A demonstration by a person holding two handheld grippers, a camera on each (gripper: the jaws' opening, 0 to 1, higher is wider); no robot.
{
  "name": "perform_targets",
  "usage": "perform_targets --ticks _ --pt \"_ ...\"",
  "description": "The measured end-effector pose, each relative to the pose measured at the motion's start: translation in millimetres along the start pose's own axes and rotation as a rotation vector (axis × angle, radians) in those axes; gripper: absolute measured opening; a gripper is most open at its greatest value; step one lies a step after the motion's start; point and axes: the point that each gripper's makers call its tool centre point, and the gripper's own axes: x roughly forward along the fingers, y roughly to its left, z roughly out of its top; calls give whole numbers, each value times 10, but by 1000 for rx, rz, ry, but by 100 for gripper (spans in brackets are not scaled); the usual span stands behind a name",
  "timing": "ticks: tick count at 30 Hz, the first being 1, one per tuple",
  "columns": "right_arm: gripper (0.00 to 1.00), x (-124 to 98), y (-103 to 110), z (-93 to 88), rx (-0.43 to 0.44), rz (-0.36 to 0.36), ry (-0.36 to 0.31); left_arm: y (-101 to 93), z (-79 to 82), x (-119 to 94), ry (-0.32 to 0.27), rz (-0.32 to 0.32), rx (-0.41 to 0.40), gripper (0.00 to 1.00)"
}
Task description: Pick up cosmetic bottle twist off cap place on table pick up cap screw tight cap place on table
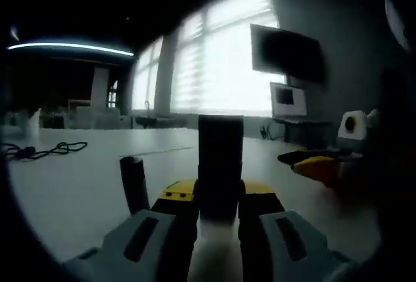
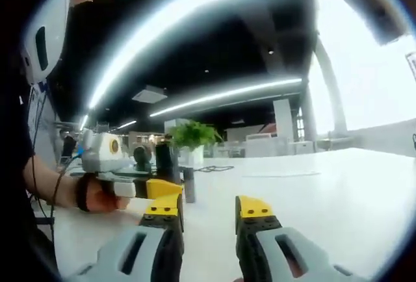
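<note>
In the left gripper view, the cosmetic bottle (image 1: 220, 165), pale in the body with a tall dark cap, stands upright between the yellow-tipped jaws of my left gripper (image 1: 218, 194), which is shut on it. My right gripper (image 1: 315, 165) comes in low from the right, a little apart from the bottle. In the right gripper view, my right gripper (image 2: 208, 212) is open with nothing between its jaws. At the left of that view, a hand holds the left gripper (image 2: 153, 188) with the dark bottle (image 2: 166, 160) rising from it.
A slim dark cylinder (image 1: 134, 182) (image 2: 188, 193) stands on the white table (image 1: 71, 184) just beside the left gripper. A black cable (image 1: 45, 150) lies far left. A potted plant (image 2: 192, 136) stands at the back, and a dark screen (image 1: 286, 51) hangs on the wall.
</note>
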Motion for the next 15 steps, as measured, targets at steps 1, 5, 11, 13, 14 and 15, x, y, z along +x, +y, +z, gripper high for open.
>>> perform_targets --ticks 1,5,11,13,14,15 --pt "26 0 0 -1 1 0 0 -5 5 -31 -1 -3 -9 13" --pt "26 2 0 -19 -8 -1 9 -105 3 -172 -1 -33 -21 13" --pt "26 6 7 -40 -21 -4 20 -260 -102 -307 44 -35 64 13" --pt "26 8 20 -39 -21 -3 21 -293 -126 -335 42 -36 69 13" --pt "26 9 21 -50 -27 -4 27 -305 -152 -344 59 -41 64 13" --pt "26 9 24 -52 -28 -4 28 -327 -142 -348 53 -52 41 13"
